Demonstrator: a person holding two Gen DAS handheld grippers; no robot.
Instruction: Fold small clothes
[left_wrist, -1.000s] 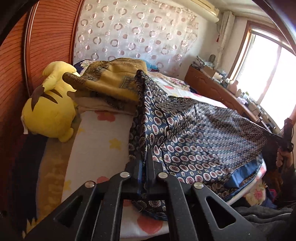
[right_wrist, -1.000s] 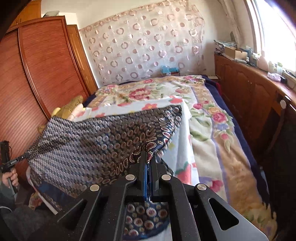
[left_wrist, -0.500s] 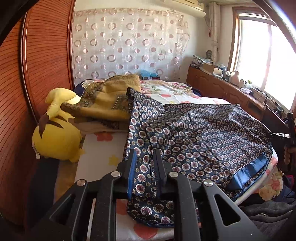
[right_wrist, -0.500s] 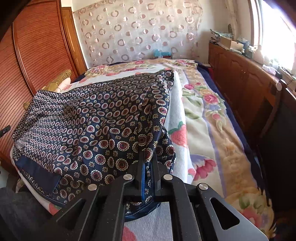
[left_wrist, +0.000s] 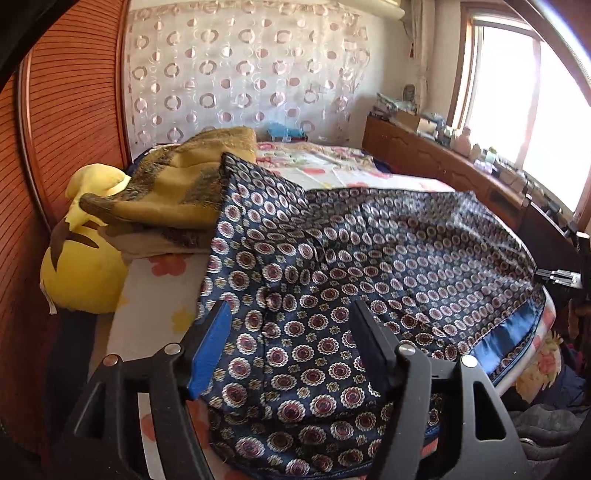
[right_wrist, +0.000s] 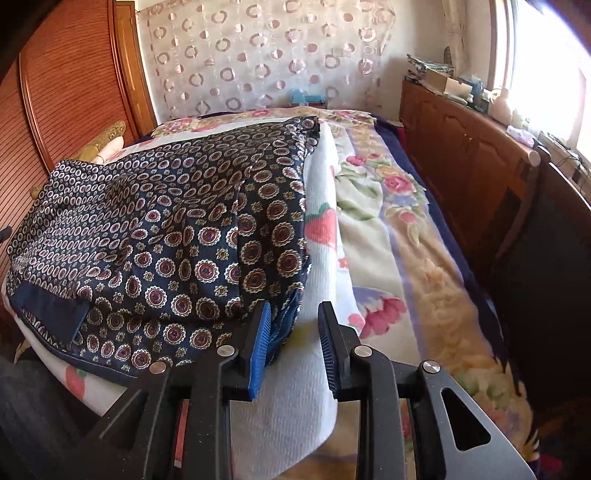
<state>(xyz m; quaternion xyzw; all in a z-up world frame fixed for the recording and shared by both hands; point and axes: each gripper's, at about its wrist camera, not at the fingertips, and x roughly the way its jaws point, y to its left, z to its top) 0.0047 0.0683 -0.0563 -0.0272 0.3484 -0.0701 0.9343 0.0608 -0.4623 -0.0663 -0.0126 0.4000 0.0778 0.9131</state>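
Note:
A navy garment with a red and white medallion print (left_wrist: 369, 266) lies spread on the bed, folded over itself; it also shows in the right wrist view (right_wrist: 177, 229). My left gripper (left_wrist: 291, 314) is open, its blue-padded fingers (left_wrist: 210, 343) standing apart over the garment's near left corner. My right gripper (right_wrist: 293, 314) is open just right of the garment's near right corner, over a white towel (right_wrist: 317, 369). Neither holds the cloth.
A yellow plush toy (left_wrist: 81, 251) and a folded mustard blanket (left_wrist: 184, 184) lie at the garment's left. A floral blanket (right_wrist: 399, 229) covers the bed's right side. A wooden wardrobe (left_wrist: 66, 110) stands left, a wooden cabinet (right_wrist: 472, 155) right under the window.
Both grippers lowered the stretched garment onto the bed and opened, letting go of its corners. The cloth now lies flat.

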